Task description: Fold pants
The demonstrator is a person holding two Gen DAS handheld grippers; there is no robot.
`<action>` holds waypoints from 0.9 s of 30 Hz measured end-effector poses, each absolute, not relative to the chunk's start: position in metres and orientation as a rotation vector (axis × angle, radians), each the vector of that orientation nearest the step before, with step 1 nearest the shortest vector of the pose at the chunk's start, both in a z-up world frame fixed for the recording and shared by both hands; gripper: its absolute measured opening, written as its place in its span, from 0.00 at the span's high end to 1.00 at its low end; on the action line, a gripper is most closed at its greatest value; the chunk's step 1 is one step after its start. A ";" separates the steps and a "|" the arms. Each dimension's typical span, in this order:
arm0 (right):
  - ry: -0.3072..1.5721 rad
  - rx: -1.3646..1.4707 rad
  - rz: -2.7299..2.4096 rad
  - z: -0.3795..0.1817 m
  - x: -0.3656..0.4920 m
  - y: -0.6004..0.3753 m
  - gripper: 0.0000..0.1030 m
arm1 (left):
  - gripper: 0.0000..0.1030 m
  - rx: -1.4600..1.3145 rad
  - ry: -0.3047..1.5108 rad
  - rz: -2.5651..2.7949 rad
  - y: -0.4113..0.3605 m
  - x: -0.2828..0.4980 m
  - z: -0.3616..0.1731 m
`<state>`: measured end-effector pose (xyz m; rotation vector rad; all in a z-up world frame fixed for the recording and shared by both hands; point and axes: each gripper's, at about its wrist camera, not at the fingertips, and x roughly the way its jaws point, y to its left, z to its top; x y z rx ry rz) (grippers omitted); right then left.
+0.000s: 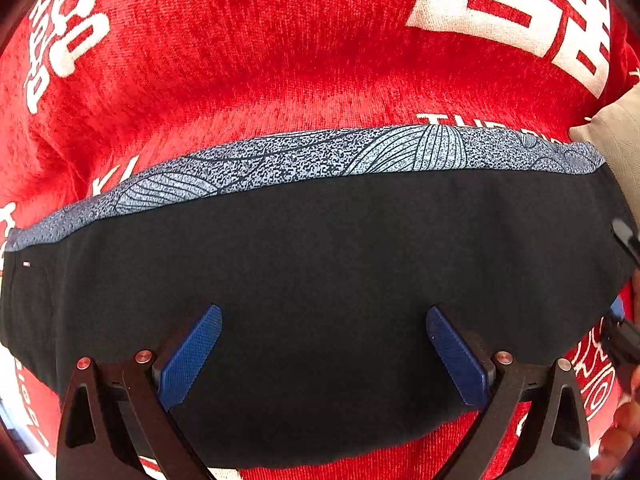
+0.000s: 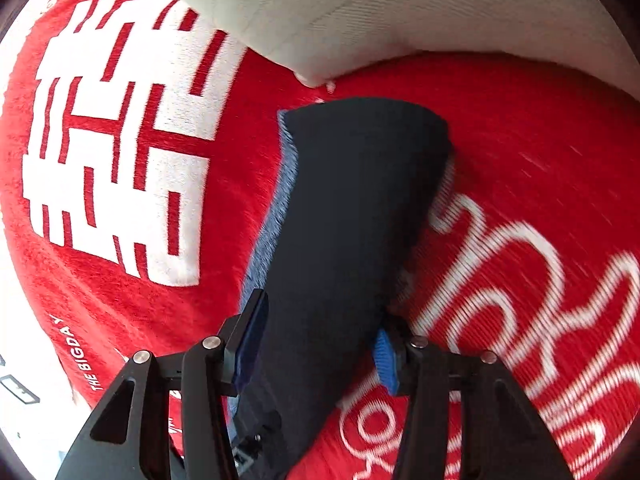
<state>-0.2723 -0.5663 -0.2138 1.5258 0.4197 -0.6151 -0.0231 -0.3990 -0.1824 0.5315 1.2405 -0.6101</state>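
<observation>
Folded pants (image 1: 320,280) lie on blanket (image 1: 280,60), beside pillow (image 2: 360,8).

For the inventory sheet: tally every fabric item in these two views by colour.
Black pants with a blue-grey patterned band: 1
Red blanket with white print: 1
Off-white cushion: 1
Total: 3

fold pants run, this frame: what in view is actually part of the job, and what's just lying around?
Part of the job:
- pants, dark with a patterned blue-grey strip, folded on the blanket
- left gripper, open above them
- right gripper, the pants' end between its fingers

Lying about:
- red blanket with white print, under the pants
- beige cushion beyond the pants
</observation>
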 end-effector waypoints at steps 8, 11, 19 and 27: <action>0.571 1.452 -0.645 -0.203 -0.251 -0.581 0.86 | 0.11 0.523 1.193 -0.653 -0.418 -0.035 -0.147; 0.602 1.374 -0.623 -0.186 -0.246 -0.580 0.87 | 0.11 0.516 1.170 -0.722 -0.431 -0.049 -0.142; 0.656 1.171 -0.556 -0.143 -0.216 -0.566 0.88 | 0.14 0.436 1.104 -0.794 -0.410 -0.076 -0.179; 0.739 0.901 -0.497 -0.098 -0.176 -0.531 0.88 | 0.14 0.322 1.099 -0.868 -0.387 -0.069 -0.179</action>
